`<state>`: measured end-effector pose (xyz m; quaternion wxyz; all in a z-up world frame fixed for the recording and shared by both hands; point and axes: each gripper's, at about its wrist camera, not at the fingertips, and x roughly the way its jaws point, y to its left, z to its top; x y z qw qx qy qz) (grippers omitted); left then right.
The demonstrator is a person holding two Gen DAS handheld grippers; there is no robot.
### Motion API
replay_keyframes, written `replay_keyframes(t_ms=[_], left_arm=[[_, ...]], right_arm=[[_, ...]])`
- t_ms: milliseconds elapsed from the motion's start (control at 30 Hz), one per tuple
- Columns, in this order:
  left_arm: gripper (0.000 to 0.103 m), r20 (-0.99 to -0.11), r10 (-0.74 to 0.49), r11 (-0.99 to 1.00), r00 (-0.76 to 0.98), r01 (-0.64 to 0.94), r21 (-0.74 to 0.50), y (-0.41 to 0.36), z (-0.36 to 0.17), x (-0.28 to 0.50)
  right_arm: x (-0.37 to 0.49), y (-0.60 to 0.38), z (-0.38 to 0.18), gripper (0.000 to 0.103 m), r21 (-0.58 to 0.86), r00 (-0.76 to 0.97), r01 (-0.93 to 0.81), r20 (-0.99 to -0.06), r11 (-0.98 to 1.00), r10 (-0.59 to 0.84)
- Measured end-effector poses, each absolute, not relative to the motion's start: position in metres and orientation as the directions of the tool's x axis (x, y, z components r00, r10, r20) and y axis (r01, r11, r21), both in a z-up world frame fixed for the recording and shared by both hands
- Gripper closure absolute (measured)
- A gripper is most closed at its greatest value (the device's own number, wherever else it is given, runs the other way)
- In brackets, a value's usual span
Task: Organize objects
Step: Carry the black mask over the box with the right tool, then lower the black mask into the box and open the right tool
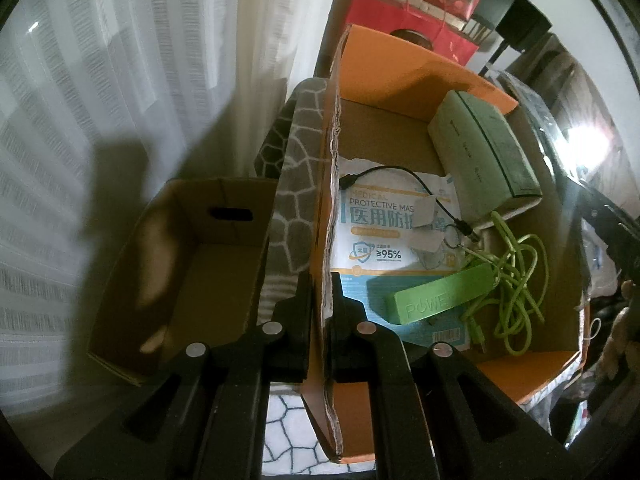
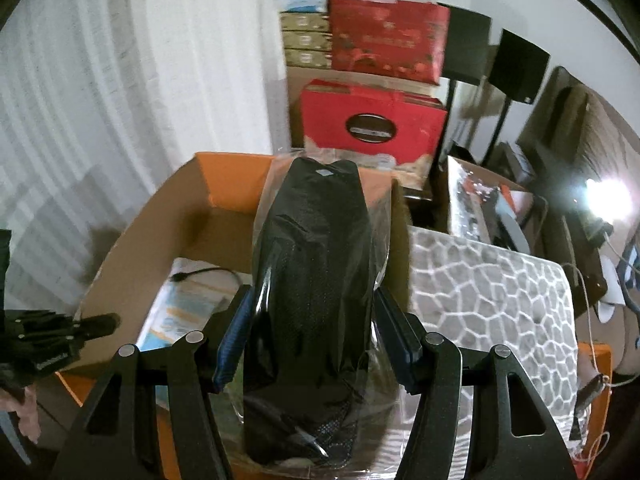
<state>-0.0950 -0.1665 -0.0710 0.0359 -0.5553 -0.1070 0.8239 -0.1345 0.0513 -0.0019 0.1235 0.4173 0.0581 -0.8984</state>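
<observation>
Right tool [image 2: 316, 344] clamps black pouch in clear wrap [image 2: 316, 264] at mid-body; soft, light, film slippery. Left tool [image 1: 320, 320] pinches orange box wall [image 1: 332, 184]: thin cardboard, stiff.

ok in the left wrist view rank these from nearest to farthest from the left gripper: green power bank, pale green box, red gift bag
Measured from the left gripper, which is clamped on the orange box's flap:
1. Green power bank, just right of the fingers, on the box floor.
2. Pale green box, against the far right side of the box.
3. Red gift bag, outside, behind the box.
</observation>
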Motion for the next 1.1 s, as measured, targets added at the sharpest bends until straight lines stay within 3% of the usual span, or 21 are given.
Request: replay_keyframes(t_ms=[700,833,933,1100], left_arm=[[0.096,-0.905,0.189,-0.971,-0.381,0.063,-0.229,-0.163,-0.069,-0.092],[0.096,-0.905,0.188,-0.972,-0.381,0.063,-0.228,-0.164,-0.069,-0.092],[0.096,-0.905,0.188,-0.971,-0.381,0.064,-0.229,-0.163,-0.069,-0.092],[0.096,-0.905,0.19,-0.971,-0.381,0.065,-0.231,-0.164,-0.069,-0.093]], right_arm=[[-0.13,-0.023,-0.025,0.038,0.043,-0.559,0.363,-0.789,-0.931,-0.254],[-0.13,-0.027,-0.03,0.032,0.042,-0.555,0.364,-0.792,-0.93,-0.253],[-0.128,-0.028,-0.03,0.021,0.04,-0.561,0.364,-0.788,-0.931,-0.253],[-0.125,-0.027,-0.028,0.02,0.035,-0.565,0.367,-0.785,-0.93,-0.253]])
